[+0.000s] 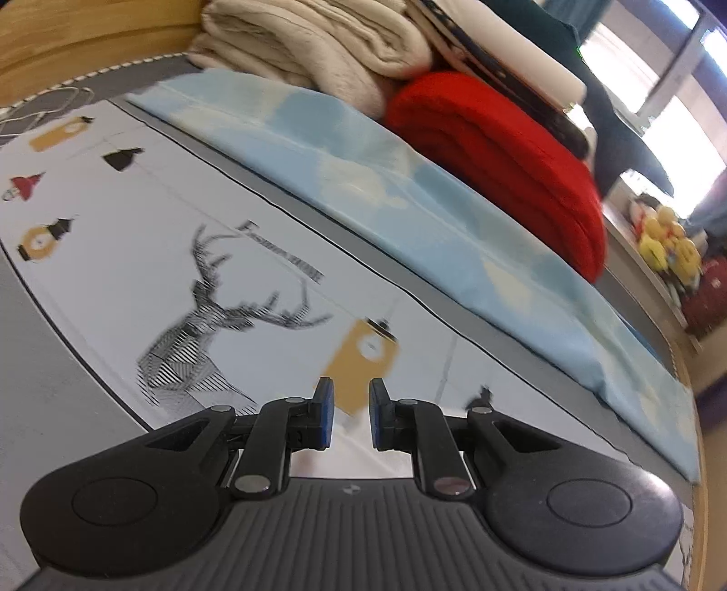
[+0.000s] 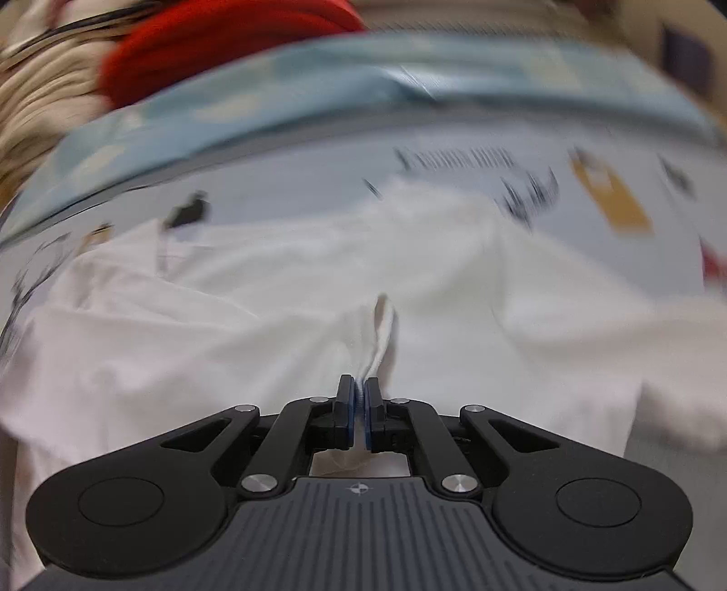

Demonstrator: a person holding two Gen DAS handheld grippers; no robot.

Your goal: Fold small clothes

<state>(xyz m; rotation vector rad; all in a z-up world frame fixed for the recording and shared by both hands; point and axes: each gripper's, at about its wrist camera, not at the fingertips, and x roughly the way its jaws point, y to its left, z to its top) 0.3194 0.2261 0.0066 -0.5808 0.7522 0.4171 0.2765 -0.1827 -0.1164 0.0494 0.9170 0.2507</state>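
The whole right wrist view is smeared by motion blur. The lettering (image 2: 456, 160) printed on the bedsheet (image 2: 318, 182) cannot be read there. The white garment (image 2: 227, 318) is cut off by the left, right and bottom edges. In the left wrist view, the beige blanket (image 1: 309, 41) is cut off at the top, and the yellow toys (image 1: 668, 241) are too small to identify.

A bed took up most of both views, spread with a white printed sheet (image 1: 136, 254) — a line-drawn stag's head (image 1: 204, 327), ochre lanterns and small dark shapes. Along its far side lay a pale blue cover (image 1: 409, 218). A wooden headboard (image 1: 68, 41) curved across the upper left of the left wrist view. At upper right, bright windows (image 1: 681, 118) let in daylight — a ledge below held yellow toys (image 1: 668, 241).
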